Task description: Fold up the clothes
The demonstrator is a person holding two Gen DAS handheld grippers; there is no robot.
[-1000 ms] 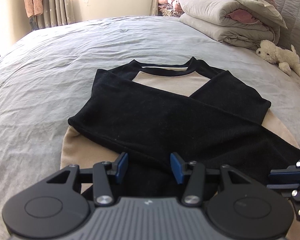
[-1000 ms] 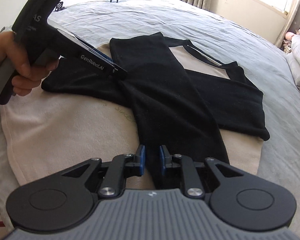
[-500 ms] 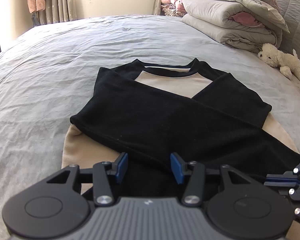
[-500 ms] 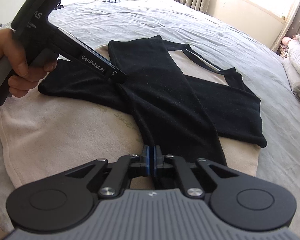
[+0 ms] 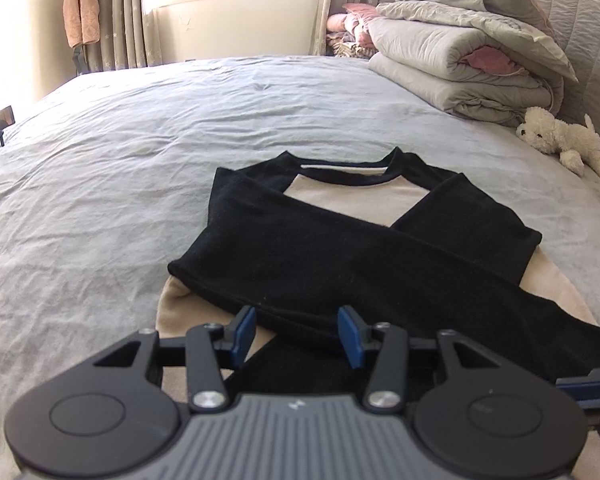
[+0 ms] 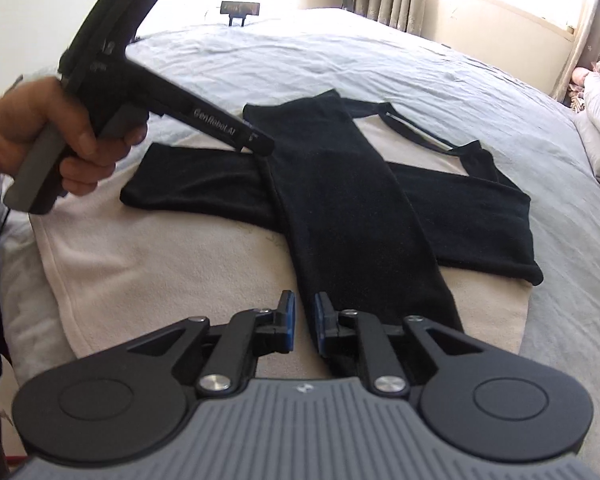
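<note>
A beige shirt (image 5: 360, 196) with black sleeves (image 5: 340, 264) lies flat on the grey bed (image 5: 100, 184), both sleeves folded across the chest in an X. My left gripper (image 5: 296, 330) hovers open over the near crossing of the sleeves, its jaws narrowing slightly with nothing between them. In the right wrist view a hand (image 6: 32, 128) holds that left gripper (image 6: 260, 142) above the sleeves. My right gripper (image 6: 303, 322) sits at the cuff end of the long sleeve (image 6: 352, 208); its jaws are opening, a narrow gap shows, and the pads do not press the cloth. The beige body (image 6: 160, 272) spreads to its left.
Folded grey quilts (image 5: 460, 52) are stacked at the far right by the headboard, with a white plush dog (image 5: 560, 140) beside them. A phone on a stand (image 6: 240, 8) sits at the bed's far edge. Curtains and a window lie beyond the bed.
My right gripper was shut half a second ago and now shows a small gap, and it has lifted slightly. The sleeve lies flat. The left gripper has barely moved.
</note>
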